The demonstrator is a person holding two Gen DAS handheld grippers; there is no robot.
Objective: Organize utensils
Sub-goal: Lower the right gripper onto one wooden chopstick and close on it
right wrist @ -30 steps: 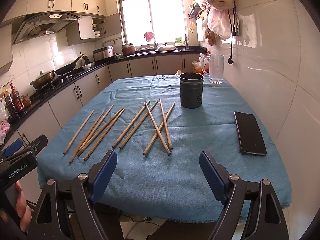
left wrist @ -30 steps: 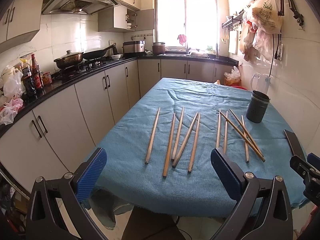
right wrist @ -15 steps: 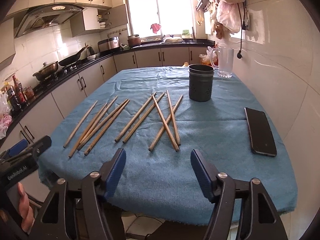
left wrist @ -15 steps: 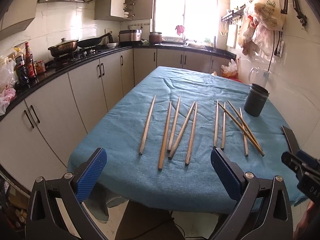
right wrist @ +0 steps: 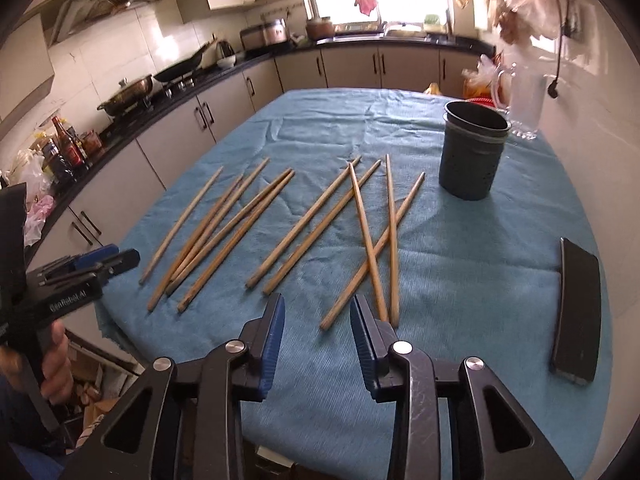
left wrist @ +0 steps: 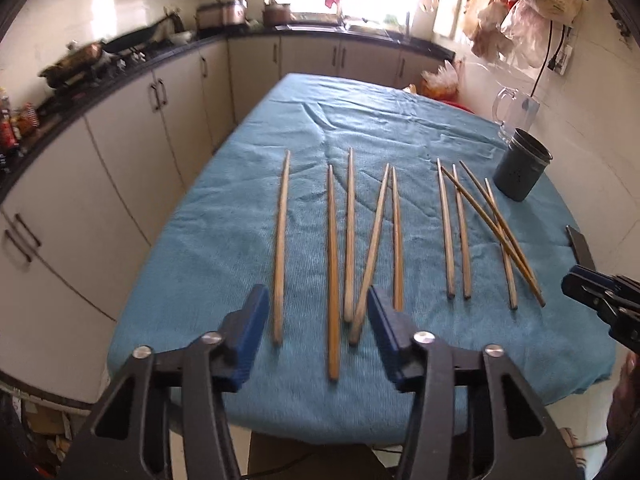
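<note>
Several wooden chopsticks lie on the blue tablecloth (left wrist: 224,248) in two loose groups: a left group (left wrist: 349,232) (right wrist: 237,224) and a right group (left wrist: 445,224) (right wrist: 367,240) with some crossed. A dark cylindrical holder (left wrist: 520,170) (right wrist: 472,152) stands upright at the far right. My left gripper (left wrist: 318,320) hovers over the near ends of the left group, its jaws closing, pads touching nothing. My right gripper (right wrist: 318,328) hovers at the near ends of the right group, jaws also closing, one chopstick tip showing between the pads, unpressed.
A black phone (right wrist: 578,312) lies near the table's right edge. A glass mug (right wrist: 524,108) stands behind the holder by the wall. Cabinets and a counter with pots (right wrist: 128,96) run along the left. A hand (right wrist: 56,364) holds the left gripper's handle.
Both grippers moved forward toward the table and tilted down over the chopsticks' near ends. Both pairs of jaws narrowed from wide open to partly closed.
</note>
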